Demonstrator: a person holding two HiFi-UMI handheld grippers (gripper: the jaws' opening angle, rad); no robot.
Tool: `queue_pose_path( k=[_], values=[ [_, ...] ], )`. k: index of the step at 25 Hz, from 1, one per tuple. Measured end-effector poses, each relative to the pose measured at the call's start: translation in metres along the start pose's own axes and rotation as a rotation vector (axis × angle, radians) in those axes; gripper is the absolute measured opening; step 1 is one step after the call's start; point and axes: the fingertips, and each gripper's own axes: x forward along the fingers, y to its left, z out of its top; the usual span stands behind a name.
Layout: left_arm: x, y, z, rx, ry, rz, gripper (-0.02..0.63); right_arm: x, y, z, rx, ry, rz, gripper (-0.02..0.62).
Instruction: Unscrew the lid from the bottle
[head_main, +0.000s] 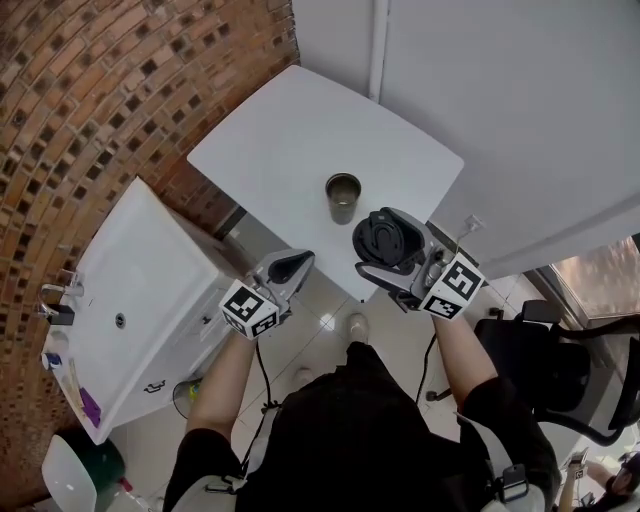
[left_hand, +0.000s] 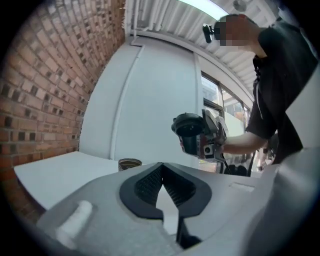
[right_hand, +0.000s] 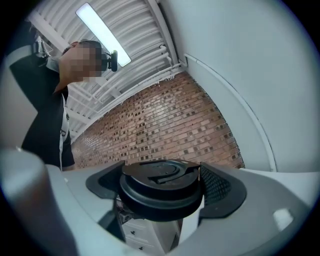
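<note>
The bottle (head_main: 343, 197), a short metal one with its mouth uncovered, stands upright near the front edge of the white table (head_main: 270, 150); in the left gripper view the bottle (left_hand: 129, 164) shows just beyond the jaws. My right gripper (head_main: 386, 240) is shut on the black round lid (head_main: 383, 236), held in the air to the right of the bottle and apart from it. The lid (right_hand: 161, 186) fills the space between that gripper's pads (right_hand: 216, 184). My left gripper (head_main: 297, 264) hangs below the table's edge with its jaws closed together and empty, its fingertips (left_hand: 161, 169) meeting.
A white washbasin counter (head_main: 130, 300) stands at the left against the brick wall (head_main: 90, 90). A black office chair (head_main: 560, 370) is at the right, and a green bin (head_main: 100, 465) sits at the lower left. White wall panels (head_main: 500, 90) rise behind the table.
</note>
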Motion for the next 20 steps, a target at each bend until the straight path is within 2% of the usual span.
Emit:
queue_pose_path(
  k=[3, 8, 15, 20],
  values=[
    [-0.039, -0.023, -0.002, 0.098, 0.055, -0.045, 0.002, 0.015, 0.047, -0.011, -0.018, 0.011, -0.025, 0.465],
    [-0.099, -0.051, -0.01, 0.123, 0.07, -0.137, 0.002, 0.029, 0.13, -0.033, -0.075, 0.037, -0.083, 0.466],
    [-0.153, -0.092, -0.003, 0.093, 0.068, -0.273, 0.002, -0.002, 0.194, -0.03, -0.105, 0.002, -0.208, 0.467],
    [-0.171, -0.102, 0.011, 0.077, 0.045, -0.27, 0.002, -0.023, 0.209, -0.017, -0.123, -0.003, -0.234, 0.468]
  ],
)
